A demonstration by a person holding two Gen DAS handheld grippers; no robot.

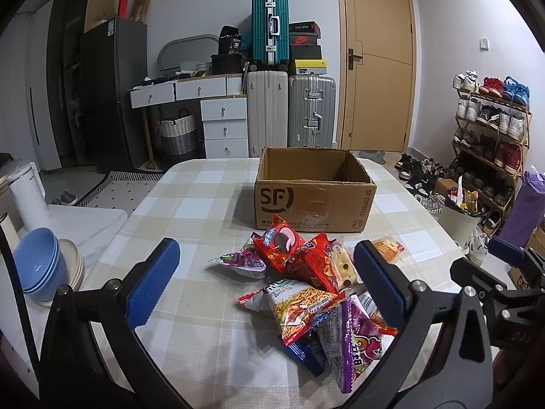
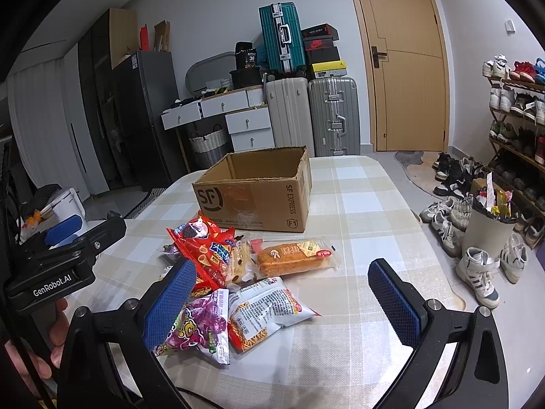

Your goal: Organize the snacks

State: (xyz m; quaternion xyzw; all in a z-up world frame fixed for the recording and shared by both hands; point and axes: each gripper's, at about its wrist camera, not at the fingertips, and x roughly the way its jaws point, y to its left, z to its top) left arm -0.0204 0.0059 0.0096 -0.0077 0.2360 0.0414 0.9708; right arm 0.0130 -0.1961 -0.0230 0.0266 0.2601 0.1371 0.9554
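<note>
A pile of snack packets (image 1: 306, 283) lies on the checked table, in front of an open cardboard box (image 1: 313, 191) that looks empty. The pile holds red bags, a noodle-snack bag (image 1: 299, 306) and a purple bag (image 1: 357, 337). My left gripper (image 1: 265, 279) is open above the pile's near side, nothing between its fingers. In the right wrist view the box (image 2: 252, 197) stands behind the pile (image 2: 231, 272), with an orange cake packet (image 2: 293, 259) at its right edge. My right gripper (image 2: 282, 300) is open over the near packets, its left finger (image 2: 170, 306) over the purple bag (image 2: 197, 327).
Stacked blue bowls (image 1: 41, 266) sit on a white side surface at the left, beside a white kettle (image 1: 27, 191). A full waste bin (image 2: 490, 225) and many shoes stand on the floor to the right. Suitcases, drawers and a door are behind the table (image 2: 374, 204).
</note>
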